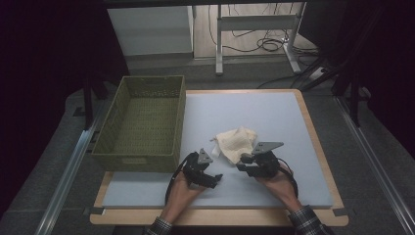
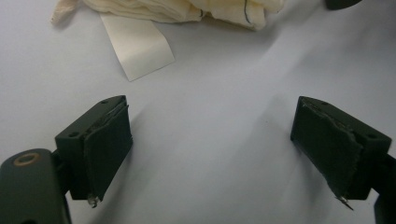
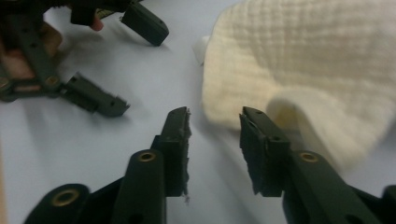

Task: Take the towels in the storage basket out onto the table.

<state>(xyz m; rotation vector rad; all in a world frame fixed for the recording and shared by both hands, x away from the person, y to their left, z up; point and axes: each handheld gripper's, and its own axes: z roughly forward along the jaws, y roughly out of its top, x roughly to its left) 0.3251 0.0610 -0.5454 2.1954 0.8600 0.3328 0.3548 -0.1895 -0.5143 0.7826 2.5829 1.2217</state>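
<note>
Lying just beyond both open, empty tools [image 1: 230, 172], the cloth [image 1: 237, 142] touches neither.

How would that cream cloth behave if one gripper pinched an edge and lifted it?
The cream cloth lies crumpled in soft folds, so it would probably drape and sag, not hold shape. Its waffle-like weave looks grippy, so slipping seems unlikely. Its loose label may dangle.

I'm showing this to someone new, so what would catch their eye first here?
Probably the crumpled cream cloth on the pale mat, just beyond the two grippers. The left gripper is open over bare mat; the right gripper is open at the cloth's edge. A green basket stands empty at the left.
</note>
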